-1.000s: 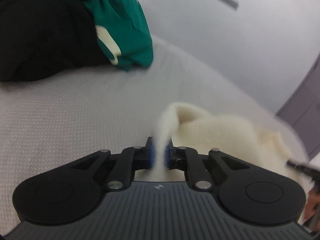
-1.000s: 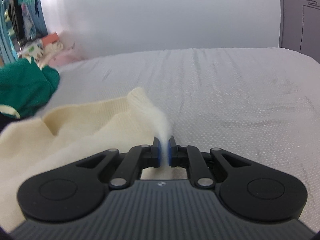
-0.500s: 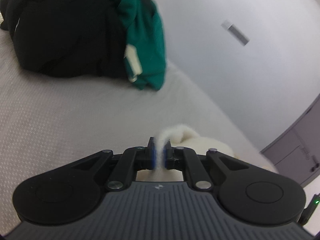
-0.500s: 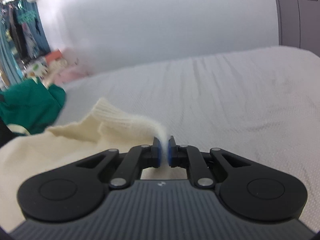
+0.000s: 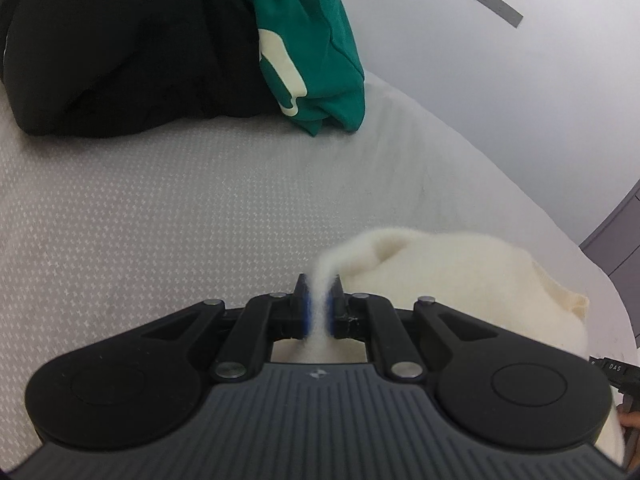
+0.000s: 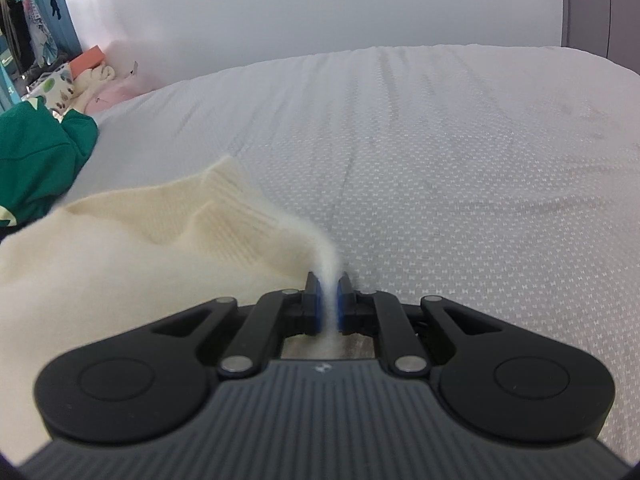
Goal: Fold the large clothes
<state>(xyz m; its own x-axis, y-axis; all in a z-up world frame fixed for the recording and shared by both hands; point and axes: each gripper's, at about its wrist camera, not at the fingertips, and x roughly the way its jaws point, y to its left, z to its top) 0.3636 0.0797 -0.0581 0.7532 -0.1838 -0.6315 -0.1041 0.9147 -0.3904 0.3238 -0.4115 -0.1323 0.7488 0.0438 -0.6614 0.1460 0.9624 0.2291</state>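
Over the bed [image 6: 440,160], both tongs [image 5: 318,300] [image 6: 329,300] pinch the cream sweater [image 6: 120,248].

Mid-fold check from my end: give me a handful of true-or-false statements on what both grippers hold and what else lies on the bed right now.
1. The left gripper is shut on the cream sweater. True.
2. The right gripper is open and holds nothing. False: it is shut on the same cream sweater.
3. A green garment lies against a black garment on the bed. True.
4. The green garment lies on top of the cream sweater. False: bare bed cover shows between them in the left wrist view.
5. The bed cover is plain black. False: it is light grey with a small woven pattern.
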